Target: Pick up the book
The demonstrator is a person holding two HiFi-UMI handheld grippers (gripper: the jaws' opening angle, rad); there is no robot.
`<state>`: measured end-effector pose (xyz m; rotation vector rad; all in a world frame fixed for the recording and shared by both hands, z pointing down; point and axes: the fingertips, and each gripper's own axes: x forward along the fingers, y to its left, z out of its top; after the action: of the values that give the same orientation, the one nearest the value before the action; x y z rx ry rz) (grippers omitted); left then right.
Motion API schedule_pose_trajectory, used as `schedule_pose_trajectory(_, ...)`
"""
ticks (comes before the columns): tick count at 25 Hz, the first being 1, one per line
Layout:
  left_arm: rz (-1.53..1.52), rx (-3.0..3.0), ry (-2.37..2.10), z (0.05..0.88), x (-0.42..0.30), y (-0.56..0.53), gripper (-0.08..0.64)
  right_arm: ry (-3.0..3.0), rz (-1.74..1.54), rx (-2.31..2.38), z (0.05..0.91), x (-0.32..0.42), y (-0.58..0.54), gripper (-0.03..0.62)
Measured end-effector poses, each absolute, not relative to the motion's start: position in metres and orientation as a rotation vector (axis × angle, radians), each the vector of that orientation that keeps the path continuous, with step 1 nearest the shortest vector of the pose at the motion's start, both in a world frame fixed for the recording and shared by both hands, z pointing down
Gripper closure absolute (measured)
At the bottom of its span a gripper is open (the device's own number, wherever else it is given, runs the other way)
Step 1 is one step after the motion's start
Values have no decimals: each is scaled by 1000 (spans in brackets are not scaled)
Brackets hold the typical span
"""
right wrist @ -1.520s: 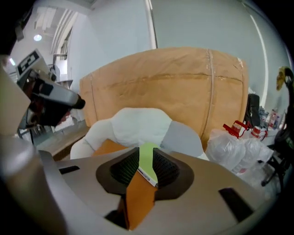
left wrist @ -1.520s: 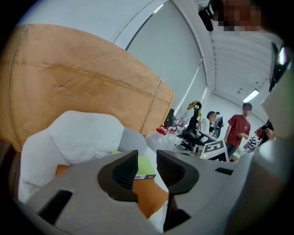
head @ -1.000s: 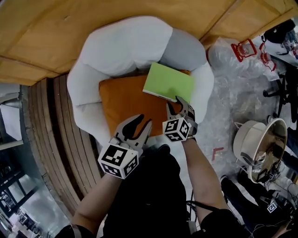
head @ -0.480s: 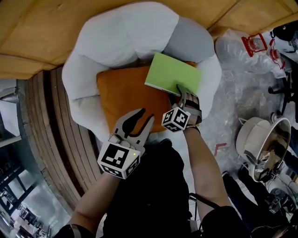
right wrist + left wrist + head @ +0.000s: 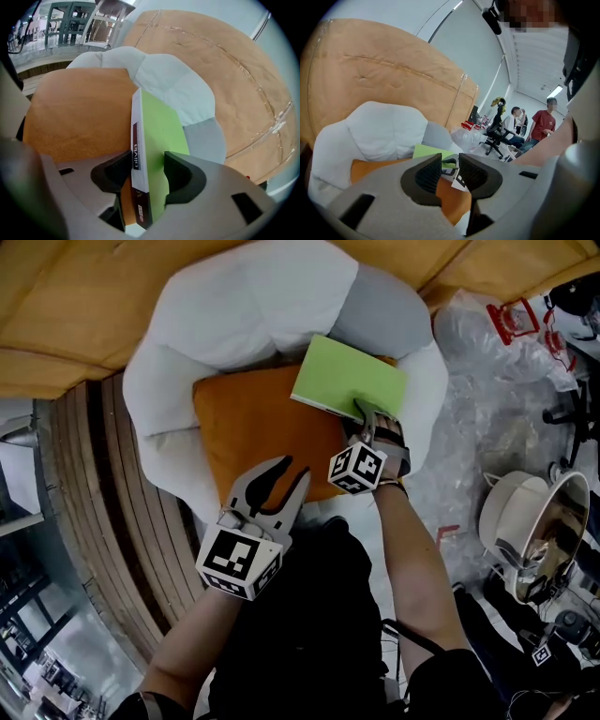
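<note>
Only the right gripper view shows the white spine of the book (image 5: 159,126) between the closing jaws of the right gripper (image 5: 147,168), with a slight gap at the cover-side pad. To its left, the left gripper (image 5: 281,474) is parted and empty. Beyond, the book crosses the far corner of the orange cushion (image 5: 253,427), against the white pillow (image 5: 253,306).

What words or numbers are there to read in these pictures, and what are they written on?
"olvia", as best it reads: white letters on a dark strip of the book's spine, seen in the right gripper view.
Small print lower down on that spine: too small to read.
Marker cubes: black-and-white square patterns only, no words.
Nothing else shows readable text.
</note>
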<state>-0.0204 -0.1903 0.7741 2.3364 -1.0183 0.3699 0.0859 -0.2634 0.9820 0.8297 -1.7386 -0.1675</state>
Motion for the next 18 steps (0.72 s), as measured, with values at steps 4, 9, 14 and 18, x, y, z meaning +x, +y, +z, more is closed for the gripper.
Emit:
schedule_pose_trajectory(4, 353, 2333, -1029, 764, -24, -190, 442, -1732, -156, 835, 967, 89, -266, 411)
schedule_pose_trajectory(9, 340, 2348, -1043, 740, -25, -193, 442, -1734, -125, 841, 942, 91, -266, 434)
schedule_pose_trajectory(14, 327, 2347, -1067, 716, -31, -201, 442, -1751, -98, 854, 918, 88, -265, 445)
schedule_pose_trajectory(18, 321, 2354, -1067, 704, -30, -205, 442, -1779, -70, 880, 902, 84, -268, 451)
